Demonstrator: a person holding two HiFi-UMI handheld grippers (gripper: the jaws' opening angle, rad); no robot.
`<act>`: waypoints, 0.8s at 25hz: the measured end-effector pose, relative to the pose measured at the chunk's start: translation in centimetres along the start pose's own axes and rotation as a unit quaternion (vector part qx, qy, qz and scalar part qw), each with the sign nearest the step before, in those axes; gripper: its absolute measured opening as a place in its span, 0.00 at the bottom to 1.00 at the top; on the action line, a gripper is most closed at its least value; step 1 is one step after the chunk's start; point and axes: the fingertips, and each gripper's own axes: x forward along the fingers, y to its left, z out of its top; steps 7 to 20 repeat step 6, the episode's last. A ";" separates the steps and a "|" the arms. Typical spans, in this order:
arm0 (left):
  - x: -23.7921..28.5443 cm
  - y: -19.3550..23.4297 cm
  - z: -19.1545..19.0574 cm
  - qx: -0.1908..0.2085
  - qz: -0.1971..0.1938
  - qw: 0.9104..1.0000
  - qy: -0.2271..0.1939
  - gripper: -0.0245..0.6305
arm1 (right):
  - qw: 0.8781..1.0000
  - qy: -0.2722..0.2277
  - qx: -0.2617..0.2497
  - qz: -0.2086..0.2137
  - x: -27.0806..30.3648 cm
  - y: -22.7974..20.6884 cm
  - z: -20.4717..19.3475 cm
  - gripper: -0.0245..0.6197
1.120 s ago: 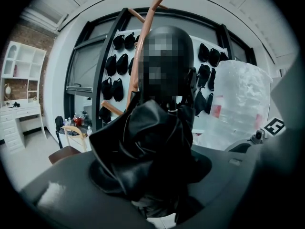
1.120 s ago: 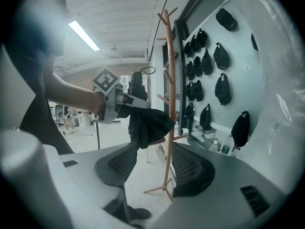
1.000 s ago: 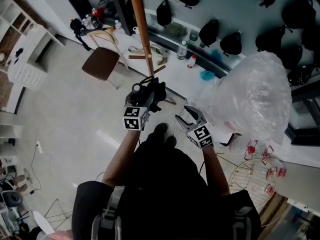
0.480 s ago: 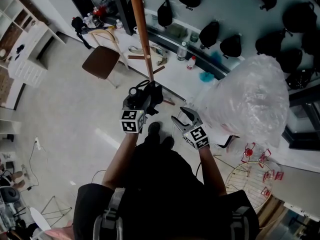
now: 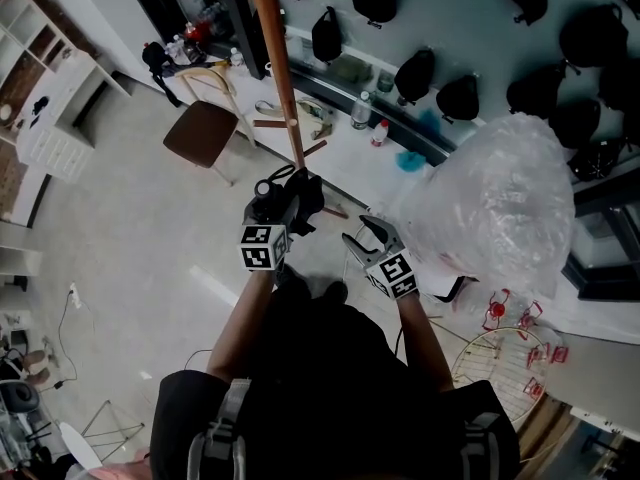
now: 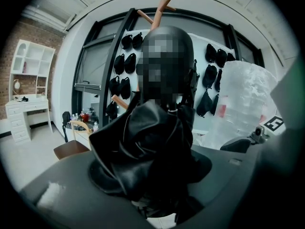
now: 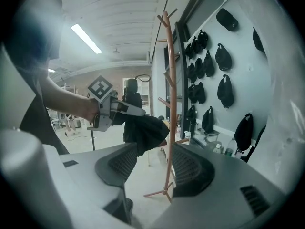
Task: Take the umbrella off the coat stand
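Beside one coat stand (image 5: pixel 279 68) — left gripper (image 6: pixel 152 194) holds one umbrella (image 6: pixel 143 147), right gripper (image 7: pixel 150 166) gapes empty.

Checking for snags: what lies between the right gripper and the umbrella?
Nothing, only open air: in the right gripper view the black umbrella, clamped in the left gripper, shows beyond the open right gripper. The coat stand rises beyond.

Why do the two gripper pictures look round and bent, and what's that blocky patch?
Both gripper views: wide-angle lenses leave black corners and bend straight lines, like the coat stand pole in the right gripper view. Left gripper view: the blocky patch was laid on afterwards as masking; below it the black umbrella shows little detail. Head view: sharp, evenly lit.
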 end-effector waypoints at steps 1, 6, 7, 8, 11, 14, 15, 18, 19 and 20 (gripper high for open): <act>0.0 0.2 0.0 -0.002 0.001 1.000 0.000 0.43 | 1.000 -0.001 0.000 -0.001 0.0 0.0 0.1 0.36; 0.4 0.8 0.2 -0.005 0.004 1.000 -0.004 0.43 | 1.000 -0.001 0.001 -0.005 0.0 -0.1 0.2 0.36; 0.4 0.8 0.2 -0.005 0.004 1.000 -0.004 0.43 | 1.000 -0.001 0.001 -0.005 0.0 -0.1 0.2 0.36; 0.4 0.8 0.2 -0.005 0.004 1.000 -0.004 0.43 | 1.000 -0.001 0.001 -0.005 0.0 -0.1 0.2 0.36; 0.4 0.8 0.2 -0.005 0.004 1.000 -0.004 0.43 | 1.000 -0.001 0.001 -0.005 0.0 -0.1 0.2 0.36; 0.4 0.8 0.2 -0.005 0.004 1.000 -0.004 0.43 | 1.000 -0.001 0.001 -0.005 0.0 -0.1 0.2 0.36; 0.4 0.8 0.2 -0.005 0.004 1.000 -0.004 0.43 | 1.000 -0.001 0.001 -0.005 0.0 -0.1 0.2 0.36; 0.4 0.8 0.2 -0.005 0.004 1.000 -0.004 0.43 | 1.000 -0.001 0.001 -0.005 0.0 -0.1 0.2 0.36; 0.4 0.8 0.2 -0.005 0.004 1.000 -0.004 0.43 | 1.000 -0.001 0.001 -0.005 0.0 -0.1 0.2 0.36; 0.4 0.8 0.2 -0.005 0.004 1.000 -0.004 0.43 | 1.000 -0.001 0.001 -0.005 0.0 -0.1 0.2 0.36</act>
